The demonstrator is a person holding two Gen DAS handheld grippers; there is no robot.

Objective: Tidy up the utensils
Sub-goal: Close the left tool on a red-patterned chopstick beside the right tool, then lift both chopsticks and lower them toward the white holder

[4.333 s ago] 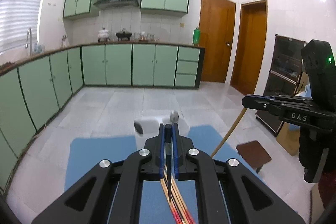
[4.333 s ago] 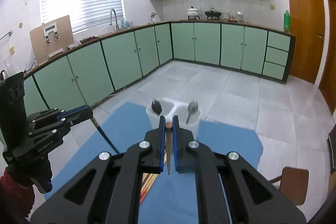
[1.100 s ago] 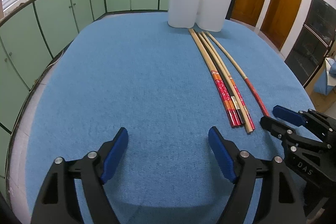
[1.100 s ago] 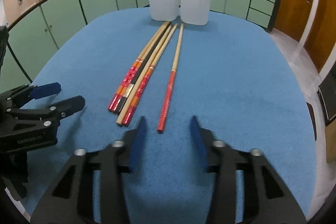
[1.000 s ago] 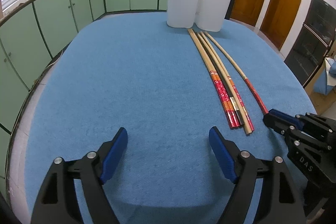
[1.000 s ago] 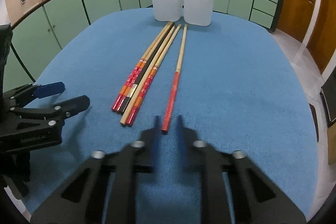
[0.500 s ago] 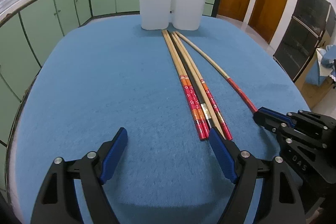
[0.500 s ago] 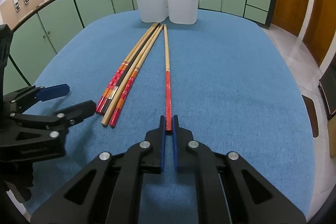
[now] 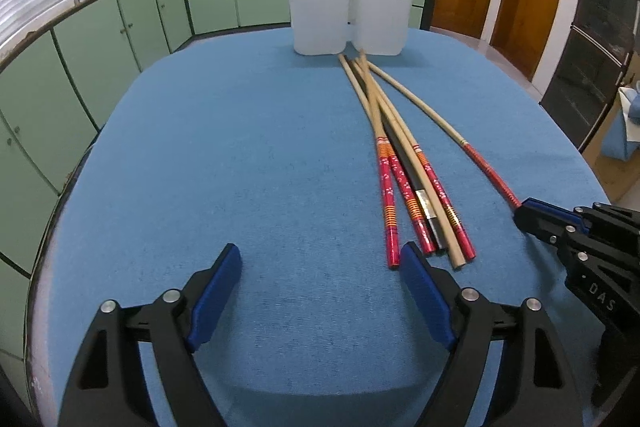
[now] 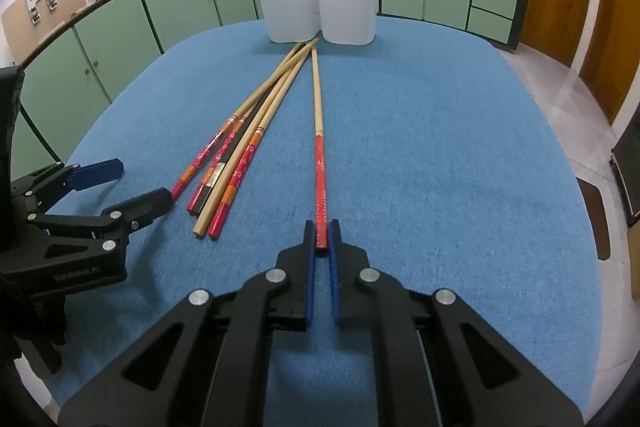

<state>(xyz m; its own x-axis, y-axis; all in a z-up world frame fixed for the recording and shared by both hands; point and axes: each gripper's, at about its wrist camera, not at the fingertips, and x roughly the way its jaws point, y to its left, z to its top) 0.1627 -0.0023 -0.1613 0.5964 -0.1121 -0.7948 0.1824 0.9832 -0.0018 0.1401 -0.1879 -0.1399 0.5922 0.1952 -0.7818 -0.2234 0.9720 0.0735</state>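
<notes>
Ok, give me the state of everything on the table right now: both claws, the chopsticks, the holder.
Right claw: shut on the lone red-ended chopstick, which lies flat on the blue cloth.
Left claw: open, empty, its right finger beside the bundle's ends.
Chopstick bundle: five, loose on the cloth, tips toward the holder.
White two-compartment holder: upright, one utensil in each compartment.

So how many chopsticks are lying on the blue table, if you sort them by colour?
red-ended chopsticks: 4
black chopstick: 1
plain wooden chopstick: 1
Total: 6
</notes>
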